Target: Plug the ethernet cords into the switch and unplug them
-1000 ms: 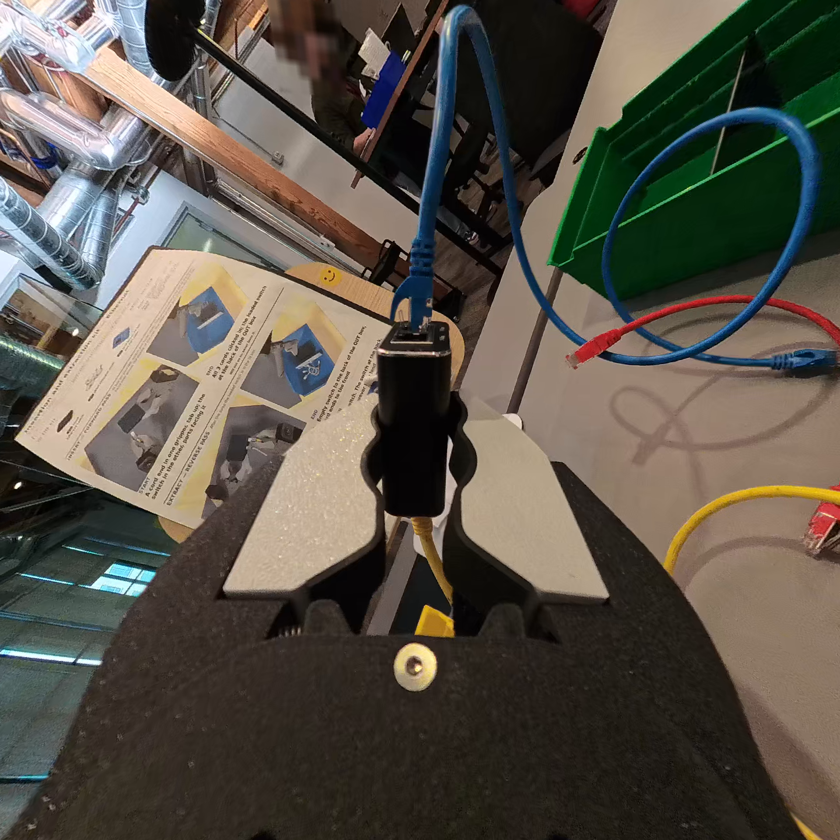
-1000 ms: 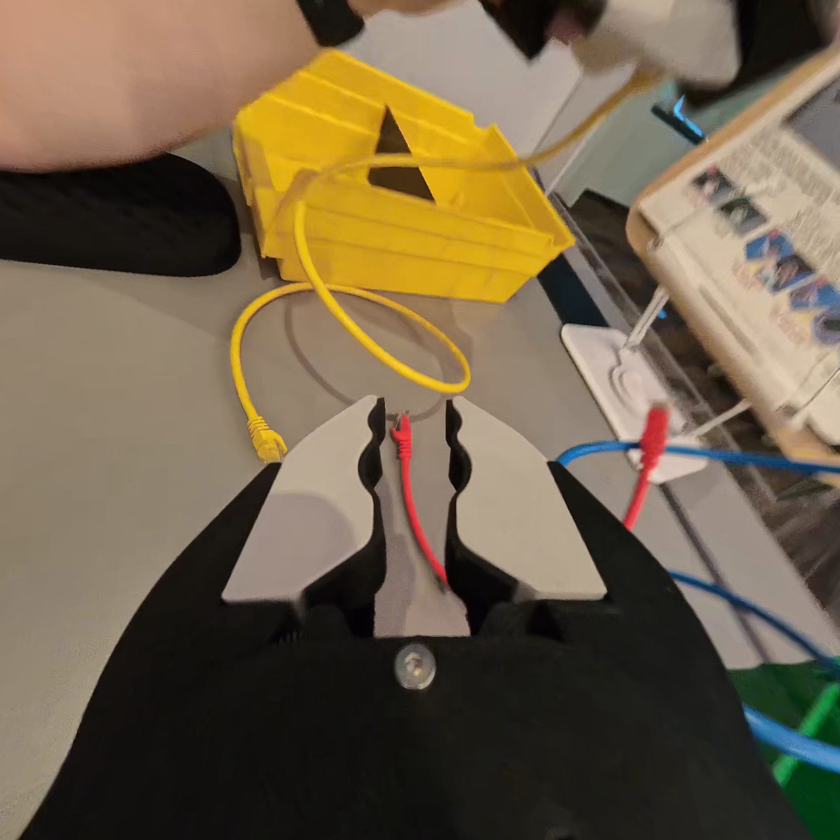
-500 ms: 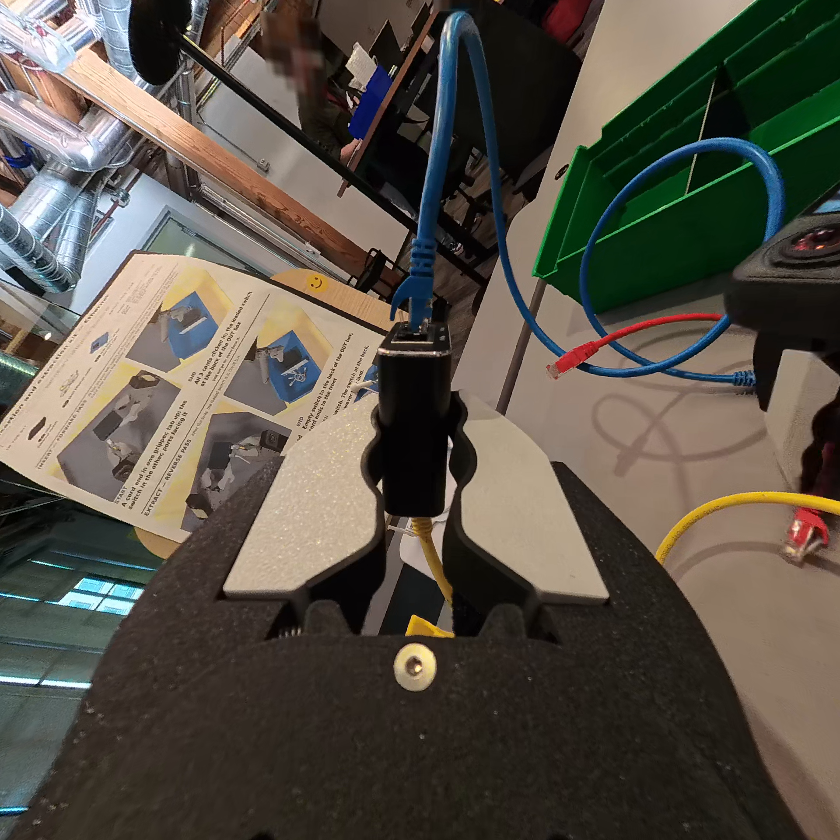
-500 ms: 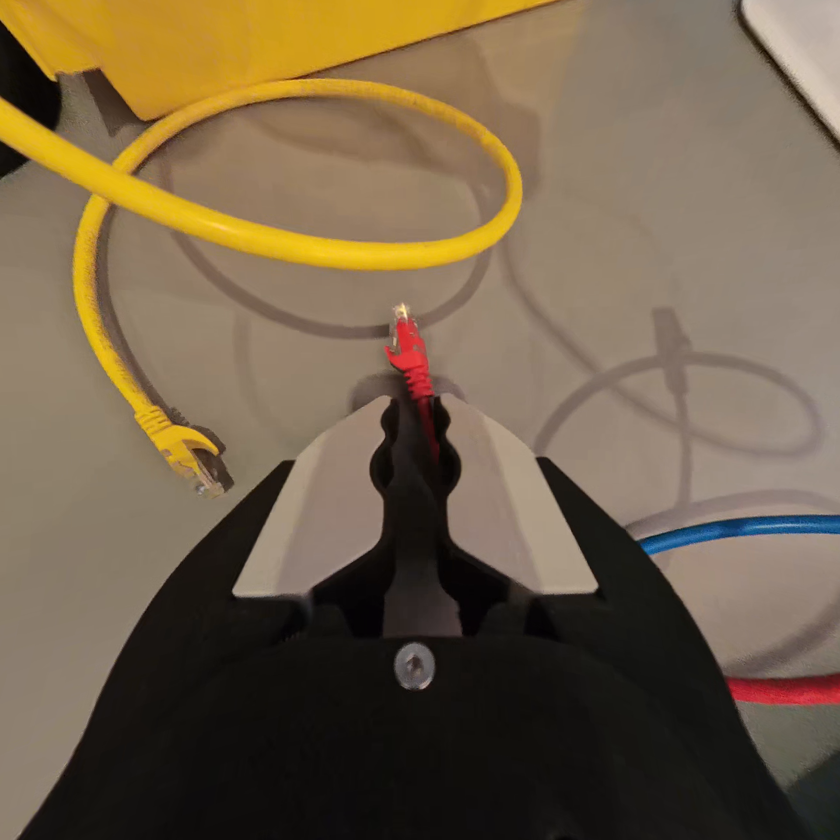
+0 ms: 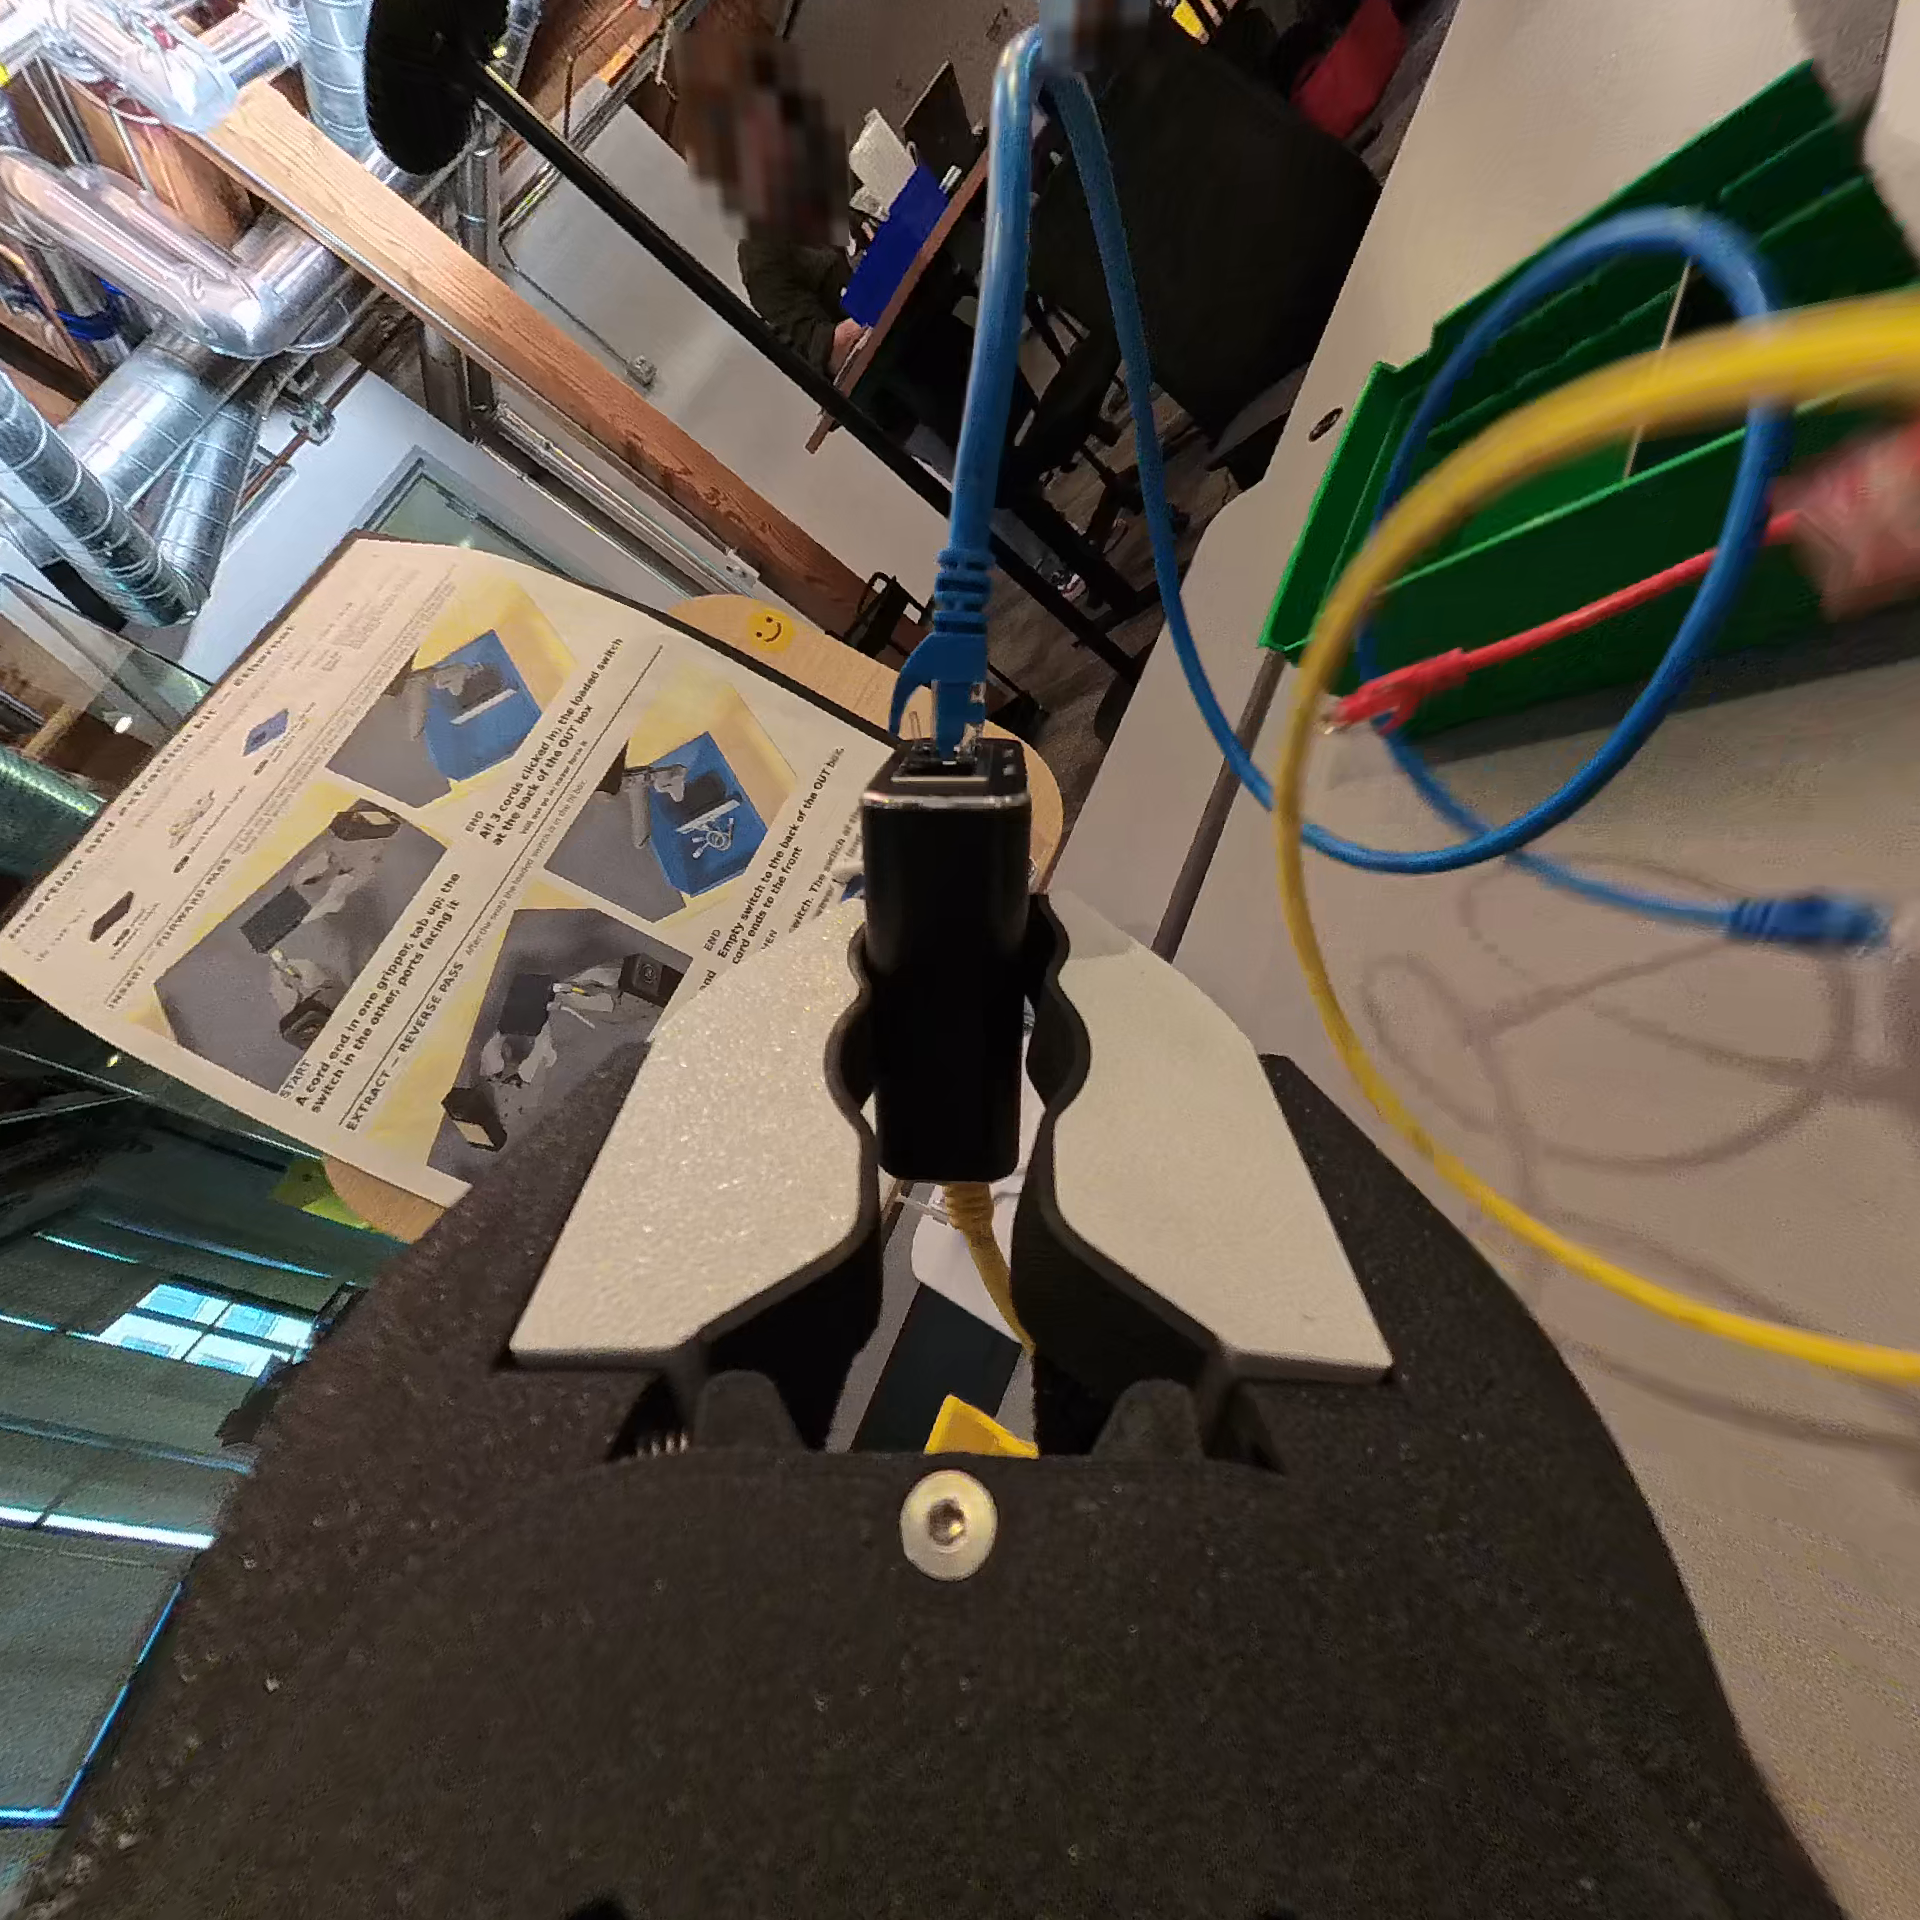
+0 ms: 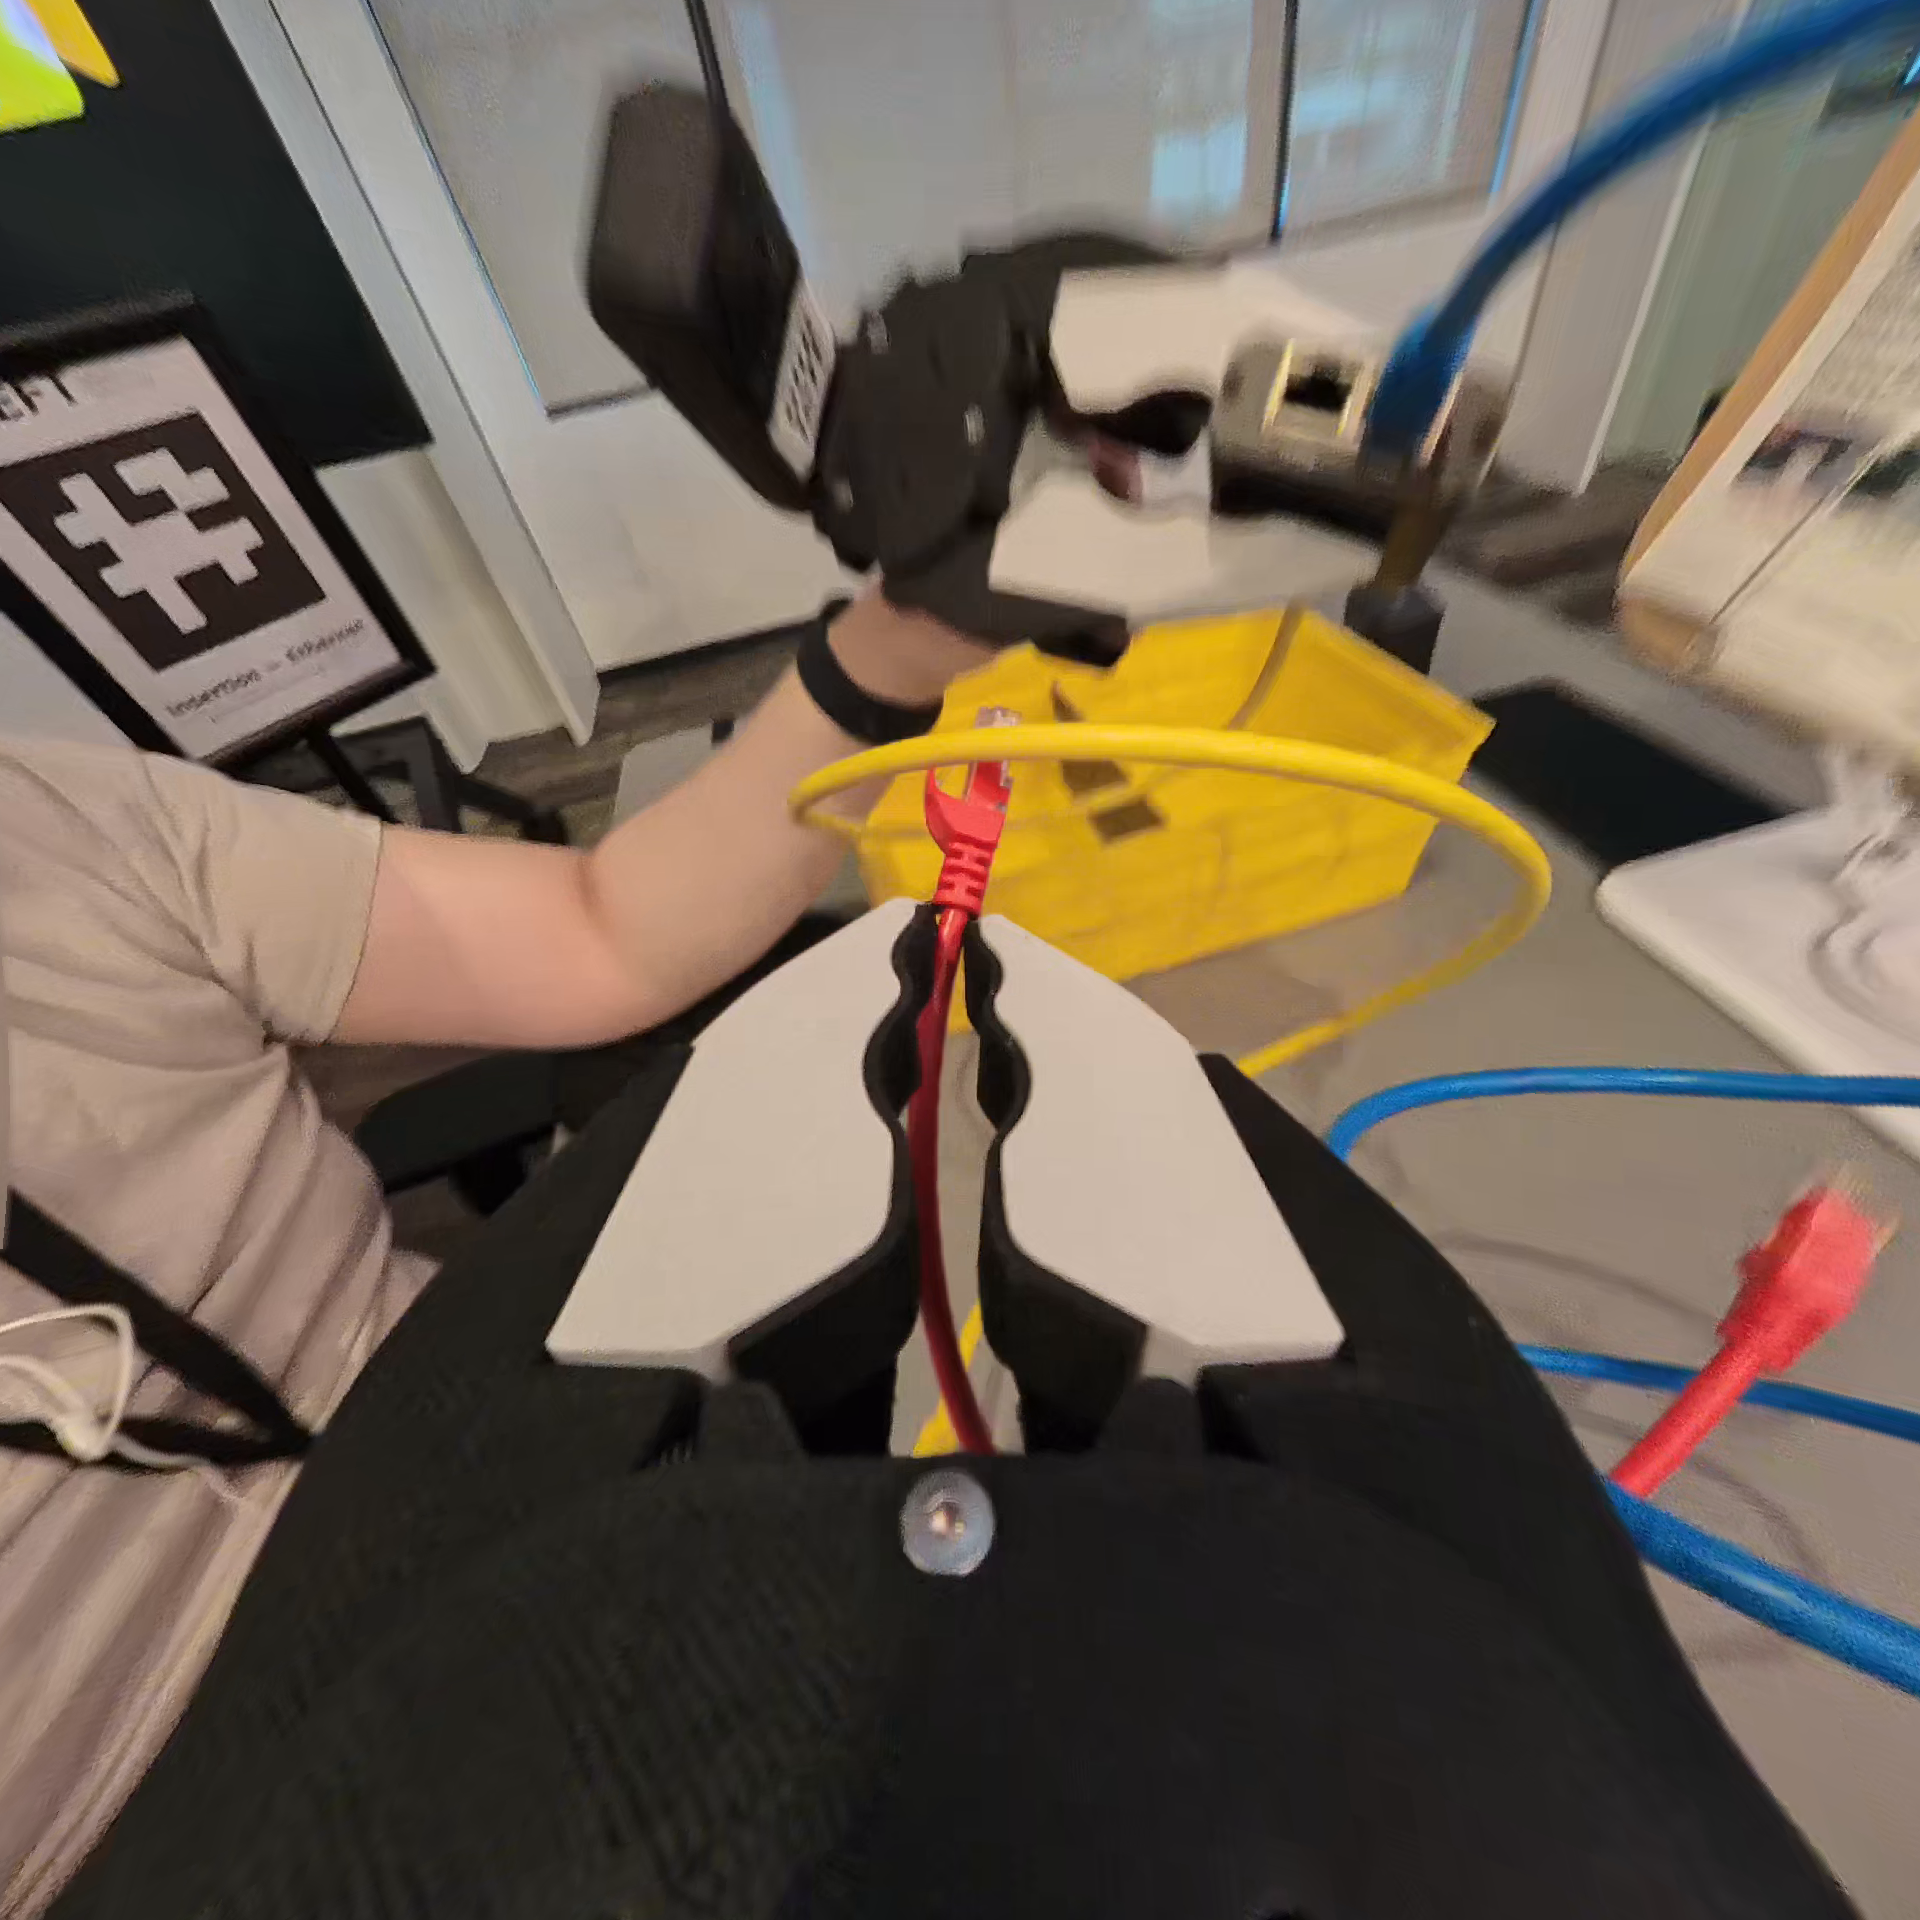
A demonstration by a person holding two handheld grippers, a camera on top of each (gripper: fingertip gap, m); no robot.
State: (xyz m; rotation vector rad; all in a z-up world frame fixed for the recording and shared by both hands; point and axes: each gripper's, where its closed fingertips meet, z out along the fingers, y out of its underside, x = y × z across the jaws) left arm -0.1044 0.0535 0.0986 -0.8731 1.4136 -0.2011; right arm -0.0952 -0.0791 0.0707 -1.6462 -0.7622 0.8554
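My left gripper [image 5: 948, 940] is shut on the black switch [image 5: 943, 966] and holds it upright above the table. A blue cord [image 5: 961, 623] is plugged into the switch's top port, and a yellow cord [image 5: 982, 1247] hangs from its underside. My right gripper [image 6: 943, 920] is shut on the red cord [image 6: 935, 1122] just behind its plug [image 6: 971, 831], lifted off the table, plug pointing forward. In the right wrist view the left gripper with the switch [image 6: 1320, 400] shows blurred at the upper right. The red cord's other plug [image 6: 1808, 1262] lies on the table.
A yellow bin [image 6: 1247, 769] stands ahead of the right gripper and a green bin [image 5: 1621, 488] at the table's far side. The yellow cord's loop [image 6: 1351, 769] arcs in front of the red plug. An instruction sheet [image 5: 416, 852] stands at the left. A person's arm [image 6: 582, 925] reaches across. Left tips to right tips: about 15 cm.
My right gripper closed on the red cord behind its plug and lifted it from the table towards the switch. My left gripper kept its hold on the switch.
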